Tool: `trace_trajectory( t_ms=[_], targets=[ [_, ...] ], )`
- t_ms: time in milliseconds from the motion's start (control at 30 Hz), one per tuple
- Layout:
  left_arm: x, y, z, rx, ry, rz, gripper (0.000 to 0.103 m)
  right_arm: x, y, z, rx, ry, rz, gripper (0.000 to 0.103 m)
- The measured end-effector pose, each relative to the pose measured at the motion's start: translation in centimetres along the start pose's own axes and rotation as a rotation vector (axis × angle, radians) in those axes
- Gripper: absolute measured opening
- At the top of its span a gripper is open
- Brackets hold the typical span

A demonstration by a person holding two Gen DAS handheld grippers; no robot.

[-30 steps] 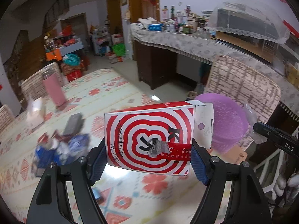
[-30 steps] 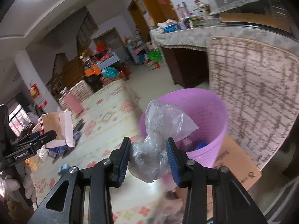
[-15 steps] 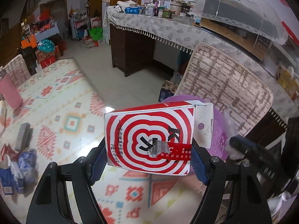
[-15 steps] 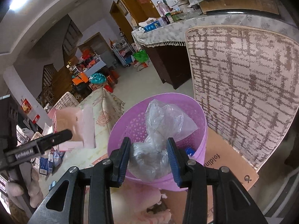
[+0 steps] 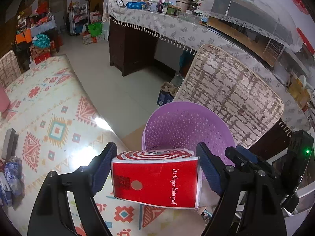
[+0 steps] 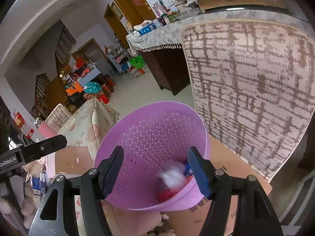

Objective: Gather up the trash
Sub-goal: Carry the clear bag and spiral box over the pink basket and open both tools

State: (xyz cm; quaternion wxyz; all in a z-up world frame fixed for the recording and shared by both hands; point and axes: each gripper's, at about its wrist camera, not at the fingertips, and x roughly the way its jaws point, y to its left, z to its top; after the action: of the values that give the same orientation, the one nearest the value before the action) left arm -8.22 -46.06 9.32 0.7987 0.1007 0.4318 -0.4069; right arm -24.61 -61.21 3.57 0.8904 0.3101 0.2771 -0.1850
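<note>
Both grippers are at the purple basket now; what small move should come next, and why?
Probably nothing more than pulling the left gripper back: its jaws stand spread, and the red box between them looks already let go at the purple basket rim. The right gripper is open and empty above the basket, with a blurred clear bag inside.

A lived-in family home, an open living and dining room by the look of it. Shown by a patterned play mat point(image 5: 59, 122) across the left of the frame, a long counter under a fringed leaf-print cloth point(image 5: 167, 27) crowded with jars and bottles at upper centre, and a woven-cover chair back point(image 5: 232, 98) at right. Further marked by wooden doorways point(image 6: 126, 9) at the top and household clutter point(image 5: 37, 37) stacked at upper left.
</note>
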Motion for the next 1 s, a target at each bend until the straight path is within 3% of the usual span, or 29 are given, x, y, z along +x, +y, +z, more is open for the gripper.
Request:
trace_trajectory(
  t_ms=[300,367,500,733,1000],
  targets=[
    [0.2,-1.5,1.4,0.025,-0.033,-0.046,0.081,-0.5,-0.6,-1.0,0.034,0.01,0.013,0.073],
    [-0.2,-2.0,2.2,0.031,-0.06,-0.089,0.082,-1.0,-0.8,-0.9,0.041,0.0,0.009,0.073],
    [0.1,-2.1,3.4,0.017,-0.051,-0.202,0.094,-2.2,-1.3,-1.0,0.059,-0.021,0.0,0.075],
    [1.3,-2.0,2.5,-0.004,0.026,-0.166,0.095,-3.1,-1.5,-1.6,0.068,-0.021,0.006,0.076],
    [-2.1,-1.9,0.1,0.022,-0.033,-0.056,0.095,-3.2,-0.8,-2.7,0.065,0.003,0.031,0.077]
  ],
)
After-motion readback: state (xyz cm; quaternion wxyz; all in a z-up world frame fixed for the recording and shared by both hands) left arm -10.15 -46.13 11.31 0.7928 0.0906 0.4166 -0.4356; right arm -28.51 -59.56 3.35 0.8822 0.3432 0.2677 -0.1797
